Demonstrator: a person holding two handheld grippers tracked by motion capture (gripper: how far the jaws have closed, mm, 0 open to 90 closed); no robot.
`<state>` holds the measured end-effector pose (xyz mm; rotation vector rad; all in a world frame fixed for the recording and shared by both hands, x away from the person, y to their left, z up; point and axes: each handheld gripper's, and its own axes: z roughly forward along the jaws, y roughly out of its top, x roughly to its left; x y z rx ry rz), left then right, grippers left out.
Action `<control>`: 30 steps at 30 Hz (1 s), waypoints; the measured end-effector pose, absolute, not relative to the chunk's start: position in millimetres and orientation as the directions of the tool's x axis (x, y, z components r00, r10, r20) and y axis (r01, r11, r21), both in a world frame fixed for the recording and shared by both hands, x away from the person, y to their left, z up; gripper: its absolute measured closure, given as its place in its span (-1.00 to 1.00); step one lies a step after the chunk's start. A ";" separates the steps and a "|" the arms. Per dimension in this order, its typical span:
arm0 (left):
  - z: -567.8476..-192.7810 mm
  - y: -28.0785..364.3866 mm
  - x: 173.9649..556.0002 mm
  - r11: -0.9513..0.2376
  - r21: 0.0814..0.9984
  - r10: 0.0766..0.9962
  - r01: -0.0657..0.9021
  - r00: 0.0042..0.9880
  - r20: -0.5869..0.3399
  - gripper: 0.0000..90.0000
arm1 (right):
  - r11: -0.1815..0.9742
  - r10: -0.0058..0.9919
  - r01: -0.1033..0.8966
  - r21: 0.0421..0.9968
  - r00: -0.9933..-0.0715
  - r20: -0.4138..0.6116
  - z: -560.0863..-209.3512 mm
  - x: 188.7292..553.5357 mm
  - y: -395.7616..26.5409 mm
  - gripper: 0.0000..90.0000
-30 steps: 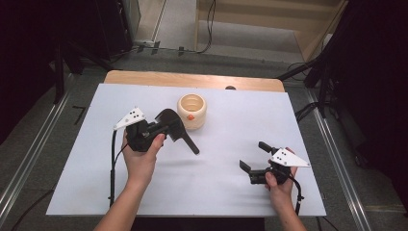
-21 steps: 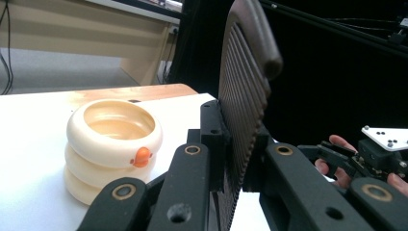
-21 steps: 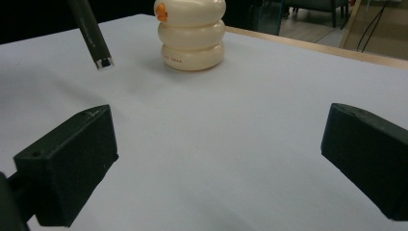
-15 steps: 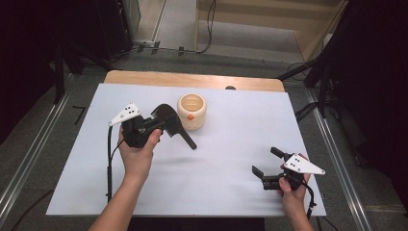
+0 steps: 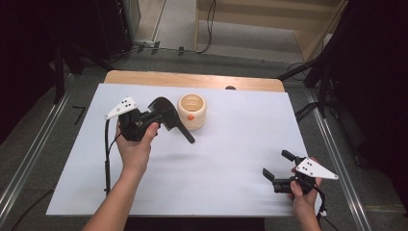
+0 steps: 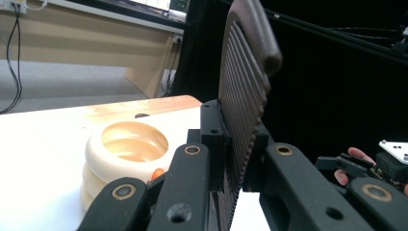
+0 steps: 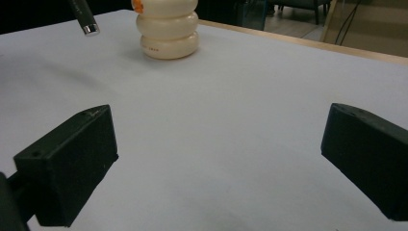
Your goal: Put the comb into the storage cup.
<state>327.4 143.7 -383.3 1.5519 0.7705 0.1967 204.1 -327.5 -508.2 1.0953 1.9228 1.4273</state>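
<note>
Right tool [image 5: 279, 168] lower, wide open, empty; left tool [image 5: 153, 114] clamped on brush [image 5: 169, 117].

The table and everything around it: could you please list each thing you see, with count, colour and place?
Cup: one, cream with ribbed rings and a small orange mark, standing open side up at the far middle of the table.
Black tool: one, slotted head and a long handle, clamped in the left gripper just left of the cup.
Table cover: one, white, over the table.
Table edge: one, wooden, bare along the far side.
Left gripper: one, black with a grey plate, shut on the tool.
Right gripper: one, black with a grey plate, jaws apart, at the near right.
Hands: two, one on each gripper.
</note>
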 end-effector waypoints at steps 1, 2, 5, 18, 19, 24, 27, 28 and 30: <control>-382.5 143.8 328.2 0.055 0.936 0.574 0.346 0.757 -0.313 0.88 | 0.119 0.835 0.308 0.944 -0.545 0.073 -508.2 203.7 -330.4 -1.00; -381.8 143.7 328.9 0.052 0.938 0.574 0.342 0.759 -0.308 0.88 | 0.116 0.836 0.307 0.945 -0.544 0.074 -508.7 203.6 -333.5 -1.00; -379.0 142.9 330.9 0.057 0.941 0.570 0.335 0.762 -0.306 0.88 | 0.117 0.843 0.313 0.942 -0.532 0.073 -508.7 201.7 -340.1 -1.00; -374.5 141.1 346.1 0.048 0.941 0.574 0.334 0.762 -0.300 0.89 | 0.086 0.851 0.318 0.944 -0.516 0.096 -514.1 202.2 -351.1 -1.00; -373.7 140.7 347.1 0.048 0.941 0.575 0.334 0.761 -0.300 0.89 | 0.089 0.851 0.316 0.945 -0.517 0.093 -514.1 202.2 -351.0 -1.00; -367.1 139.9 352.2 0.054 0.945 0.574 0.323 0.764 -0.294 0.89 | 0.087 0.850 0.317 0.944 -0.518 0.096 -514.4 202.1 -351.0 -1.00; -364.1 139.5 354.7 0.056 0.947 0.575 0.316 0.765 -0.289 0.89 | 0.083 0.848 0.315 0.945 -0.521 0.099 -514.6 202.4 -351.3 -1.00; -363.5 139.2 355.6 0.052 0.947 0.577 0.316 0.765 -0.287 0.89 | 0.084 0.848 0.315 0.945 -0.521 0.099 -514.7 202.5 -351.3 -1.00; -363.1 138.6 357.2 0.053 0.948 0.579 0.314 0.764 -0.285 0.88 | 0.087 0.847 0.315 0.945 -0.522 0.096 -514.8 202.5 -351.1 -1.00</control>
